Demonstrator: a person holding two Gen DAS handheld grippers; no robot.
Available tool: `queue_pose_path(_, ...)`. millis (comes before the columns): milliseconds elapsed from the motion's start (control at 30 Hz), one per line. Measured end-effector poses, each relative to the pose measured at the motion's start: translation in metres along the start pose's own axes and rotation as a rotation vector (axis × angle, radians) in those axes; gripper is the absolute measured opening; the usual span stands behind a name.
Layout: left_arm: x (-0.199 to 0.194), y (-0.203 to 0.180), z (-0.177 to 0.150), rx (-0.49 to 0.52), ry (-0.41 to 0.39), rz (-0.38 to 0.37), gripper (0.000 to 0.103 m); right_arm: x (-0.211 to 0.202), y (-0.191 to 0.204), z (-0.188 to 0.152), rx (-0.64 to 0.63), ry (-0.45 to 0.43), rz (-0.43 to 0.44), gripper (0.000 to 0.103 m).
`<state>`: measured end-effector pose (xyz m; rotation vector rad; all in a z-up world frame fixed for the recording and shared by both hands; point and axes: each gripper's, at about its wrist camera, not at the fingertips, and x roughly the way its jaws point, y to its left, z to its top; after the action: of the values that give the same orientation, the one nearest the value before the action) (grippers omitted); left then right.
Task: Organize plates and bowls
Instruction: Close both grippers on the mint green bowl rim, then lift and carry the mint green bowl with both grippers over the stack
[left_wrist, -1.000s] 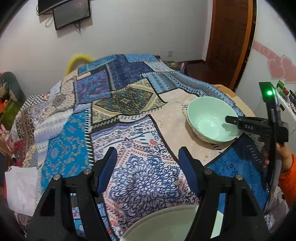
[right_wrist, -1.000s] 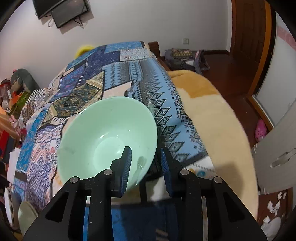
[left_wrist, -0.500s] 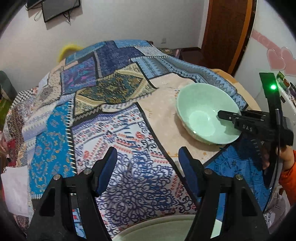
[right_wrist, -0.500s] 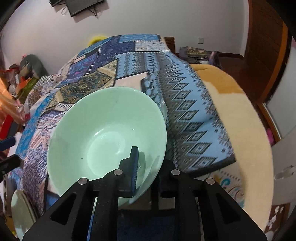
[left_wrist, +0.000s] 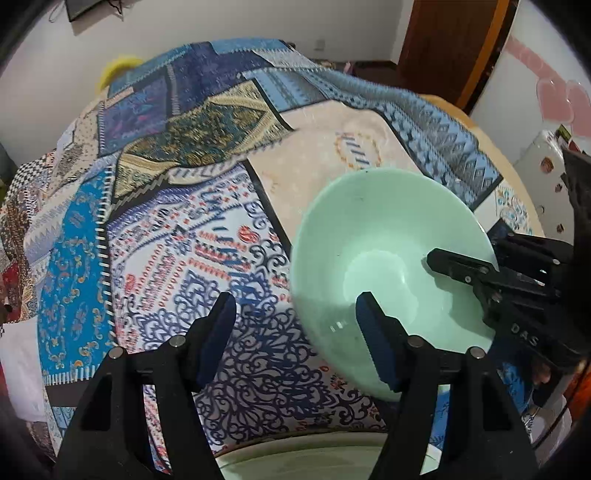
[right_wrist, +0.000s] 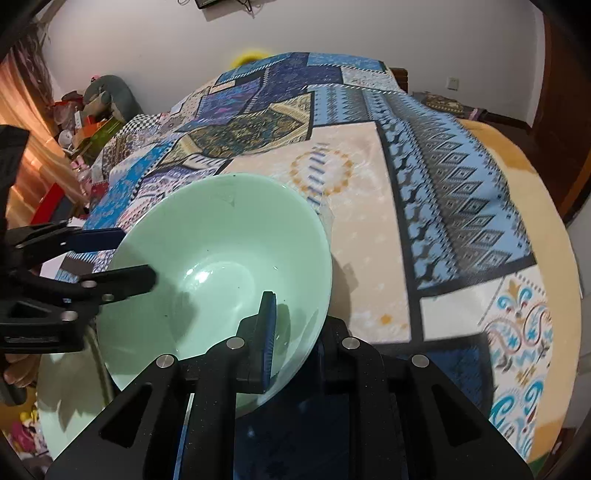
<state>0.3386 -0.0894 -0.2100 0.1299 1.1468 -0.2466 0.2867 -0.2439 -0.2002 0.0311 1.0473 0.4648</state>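
Right gripper (right_wrist: 291, 332): clamped on rim of green bowl (right_wrist: 221, 258), one finger inside | Left gripper (left_wrist: 295, 332): closing, nothing pinched; bowl just right of it, plate (left_wrist: 314, 461) beneath.

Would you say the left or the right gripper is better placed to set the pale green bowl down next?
Right: the right gripper is already shut on the pale green bowl's rim, while the left gripper is closing without gripping it.

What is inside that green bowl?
The green bowl holds no food; only one finger of the right hand-held gripper clamping its rim. That finger hides a patch of wall.
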Motion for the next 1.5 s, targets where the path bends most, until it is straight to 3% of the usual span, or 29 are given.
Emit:
queue_pose_path(200,0.018,0.000,-0.001,-0.014,0.069,-0.011,0.047,0.003,-0.004,-0.002,0.073,0.021,0.027,0.020)
queue_pose_path(333,0.021,0.003,-0.002,-0.035,0.057,-0.035,0.041,0.006,-0.003,-0.002,0.083,0.025,0.035,0.020)
queue_pose_path(500,0.021,-0.003,0.000,-0.025,0.052,-0.040,0.024,0.003,0.005,-0.002,0.079,0.020,0.027,0.020)
queue_pose_path(833,0.007,-0.002,-0.005,-0.057,0.015,-0.038,0.023,-0.009,0.012,-0.003,0.097,-0.008,0.038,0.020)
queue_pose_path(1500,-0.117,0.014,-0.057,-0.086,-0.198,-0.021,0.023,-0.077,0.085,-0.002,-0.009,-0.134,0.051,0.020)
